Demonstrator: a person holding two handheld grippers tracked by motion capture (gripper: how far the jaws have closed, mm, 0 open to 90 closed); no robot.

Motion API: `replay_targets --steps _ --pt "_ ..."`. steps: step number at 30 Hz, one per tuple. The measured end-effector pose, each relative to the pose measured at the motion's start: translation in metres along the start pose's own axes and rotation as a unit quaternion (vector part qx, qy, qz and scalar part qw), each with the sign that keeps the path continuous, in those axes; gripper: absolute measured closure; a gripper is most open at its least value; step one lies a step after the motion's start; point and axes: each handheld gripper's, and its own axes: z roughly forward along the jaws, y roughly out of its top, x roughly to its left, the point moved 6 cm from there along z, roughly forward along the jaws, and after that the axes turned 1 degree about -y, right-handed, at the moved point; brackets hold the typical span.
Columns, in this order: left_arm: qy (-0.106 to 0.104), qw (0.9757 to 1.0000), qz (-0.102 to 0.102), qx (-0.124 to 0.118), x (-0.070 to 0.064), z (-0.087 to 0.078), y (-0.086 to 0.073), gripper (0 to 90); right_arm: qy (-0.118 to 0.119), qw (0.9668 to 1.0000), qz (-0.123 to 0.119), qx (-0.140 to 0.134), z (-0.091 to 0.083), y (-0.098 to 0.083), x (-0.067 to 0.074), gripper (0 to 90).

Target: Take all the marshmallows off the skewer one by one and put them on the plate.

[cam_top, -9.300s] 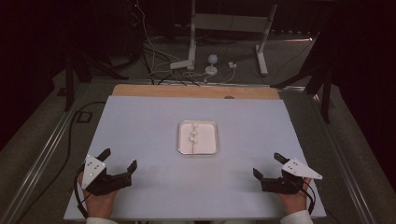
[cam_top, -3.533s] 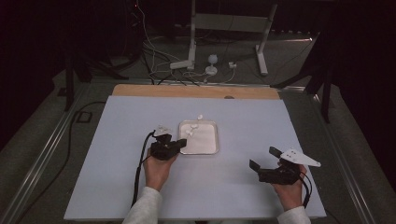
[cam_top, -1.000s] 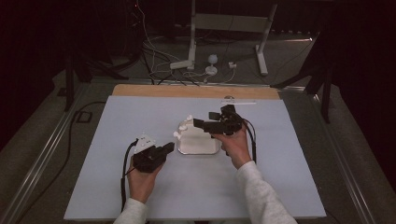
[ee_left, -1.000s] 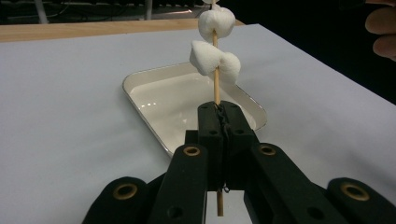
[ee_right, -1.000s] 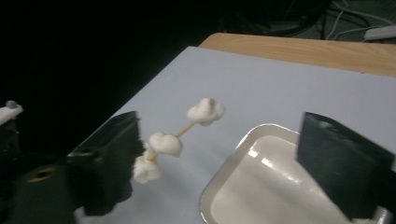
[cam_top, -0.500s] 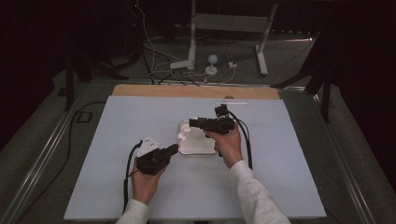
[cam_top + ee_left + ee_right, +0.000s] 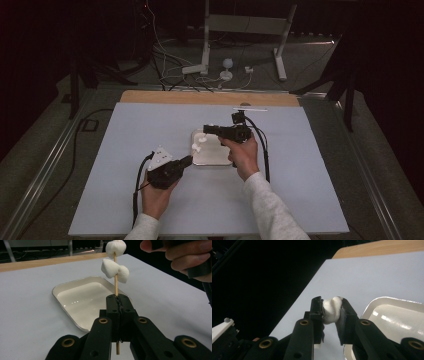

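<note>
Pale blue tabletop under dim light, dark room behind: the skewer (image 7: 115, 287) stands nearly upright above the left gripper (image 7: 117, 305), whose jaws are pressed together on its lower end, two marshmallows (image 7: 114, 268) threaded higher up. The right gripper (image 7: 332, 308), just above and beyond, has just been closing and now pinches the top marshmallow (image 7: 331, 308). Stick's long axis runs vertical, so pulling upward should slide it off. Below sits the white tray (image 7: 212, 159), empty and glossy
</note>
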Motion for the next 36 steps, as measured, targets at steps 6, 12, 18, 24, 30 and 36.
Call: replay_targets --steps 6,12,18,24,30,36 --pt "0.0 1.0 0.004 -0.001 0.001 -0.001 -0.002 90.0 -0.008 0.9999 -0.004 -0.008 -0.001 0.002 -0.001 79.4" --pt "0.004 0.9999 0.01 0.003 0.003 -0.003 -0.004 90.0 -0.018 0.9997 -0.004 -0.016 0.001 0.003 0.0 80.7" --pt "0.018 0.9991 0.029 0.027 0.005 -0.004 -0.008 90.0 -0.042 0.9985 -0.012 -0.032 -0.003 0.008 -0.001 82.2" --pt "0.015 0.9997 0.003 0.018 0.01 -0.005 -0.009 90.0 -0.073 0.9958 -0.025 -0.049 -0.034 0.028 -0.016 81.6" --pt "0.02 0.9996 0.003 0.02 0.007 -0.002 -0.01 90.0 -0.085 0.9948 -0.054 -0.018 -0.021 0.015 -0.019 80.4" --pt "0.029 0.9994 -0.008 0.017 0.013 -0.005 -0.01 90.0 -0.109 0.9923 -0.058 0.012 -0.006 -0.001 -0.032 78.9"
